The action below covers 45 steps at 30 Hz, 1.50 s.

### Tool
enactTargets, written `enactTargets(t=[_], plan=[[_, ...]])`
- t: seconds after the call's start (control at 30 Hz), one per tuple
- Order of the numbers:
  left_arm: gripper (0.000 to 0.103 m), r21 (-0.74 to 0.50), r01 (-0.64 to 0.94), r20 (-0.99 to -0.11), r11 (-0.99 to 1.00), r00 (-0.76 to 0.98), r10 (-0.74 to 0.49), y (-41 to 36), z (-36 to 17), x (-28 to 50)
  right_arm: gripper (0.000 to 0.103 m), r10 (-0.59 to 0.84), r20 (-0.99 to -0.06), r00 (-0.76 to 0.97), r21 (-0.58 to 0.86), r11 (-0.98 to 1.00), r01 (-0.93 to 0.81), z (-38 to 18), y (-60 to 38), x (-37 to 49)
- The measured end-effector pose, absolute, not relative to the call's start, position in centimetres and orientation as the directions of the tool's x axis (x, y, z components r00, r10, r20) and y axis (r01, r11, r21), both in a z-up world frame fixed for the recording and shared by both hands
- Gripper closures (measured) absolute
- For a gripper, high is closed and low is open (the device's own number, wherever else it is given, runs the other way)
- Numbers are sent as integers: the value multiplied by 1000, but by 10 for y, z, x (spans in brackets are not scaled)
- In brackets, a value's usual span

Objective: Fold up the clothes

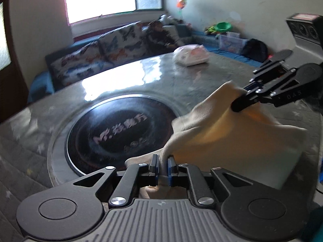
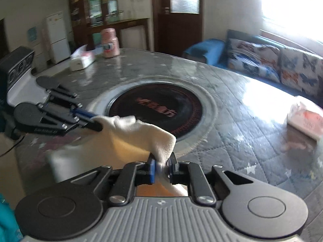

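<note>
presently, item: one cream cloth garment (image 1: 232,133), held aloft between two grippers above a round grey quilted table (image 1: 141,74).

left wrist view. left gripper (image 1: 163,166) in the foreground, its jaws pinching a bunched corner of the garment. right gripper (image 1: 239,102) enters from the right, its jaws pressed onto another corner, higher up. the fabric hangs between the two grips in a sagging span, its lower part draping toward the table near the black inset disc (image 1: 121,135); whether the hem touches the surface cannot be told, the picture being blurred there. a white plastic bag (image 1: 190,56) sits well apart at the far edge.

right wrist view. right gripper (image 2: 162,166) shows jaws clamped on a tuft of the garment (image 2: 129,139); left gripper (image 2: 97,124) reaches in from the left, nipping the opposite corner. a tissue box (image 2: 82,60) and a pink jar (image 2: 109,43) stand far across the table.

step in hand, as judged: the garment is lifted by two corners, which fits either spreading it flat or carrying one edge over to make a fold. the next move calls for both grips kept firm and the two corners level, so the cloth lands without twisting.

appearance: soft, fleece-like, pale cream, warm orange where light passes through, thick enough to hold rounded creases.
</note>
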State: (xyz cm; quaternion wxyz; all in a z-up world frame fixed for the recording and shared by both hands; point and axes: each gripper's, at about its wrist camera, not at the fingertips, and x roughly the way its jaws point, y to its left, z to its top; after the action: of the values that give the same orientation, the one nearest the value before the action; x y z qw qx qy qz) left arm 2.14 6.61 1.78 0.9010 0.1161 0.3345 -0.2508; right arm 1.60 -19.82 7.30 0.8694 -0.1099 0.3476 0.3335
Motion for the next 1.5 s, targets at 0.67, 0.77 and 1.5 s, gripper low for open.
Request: enactTargets(t=[0.67, 0.77, 1.5], plan=[[84, 6, 435, -629, 901, 702, -335, 58, 17, 30, 82, 473, -631, 615, 95, 834, -544, 47, -204, 3], [84, -2, 438, -604, 899, 716, -350, 54, 26, 25, 81, 425, -639, 641, 61, 859, -509, 45, -210, -1], [84, -71, 498, -661, 864, 625, -414, 15, 1, 24, 95, 281, -654, 702, -85, 895, -437, 11, -228, 2]])
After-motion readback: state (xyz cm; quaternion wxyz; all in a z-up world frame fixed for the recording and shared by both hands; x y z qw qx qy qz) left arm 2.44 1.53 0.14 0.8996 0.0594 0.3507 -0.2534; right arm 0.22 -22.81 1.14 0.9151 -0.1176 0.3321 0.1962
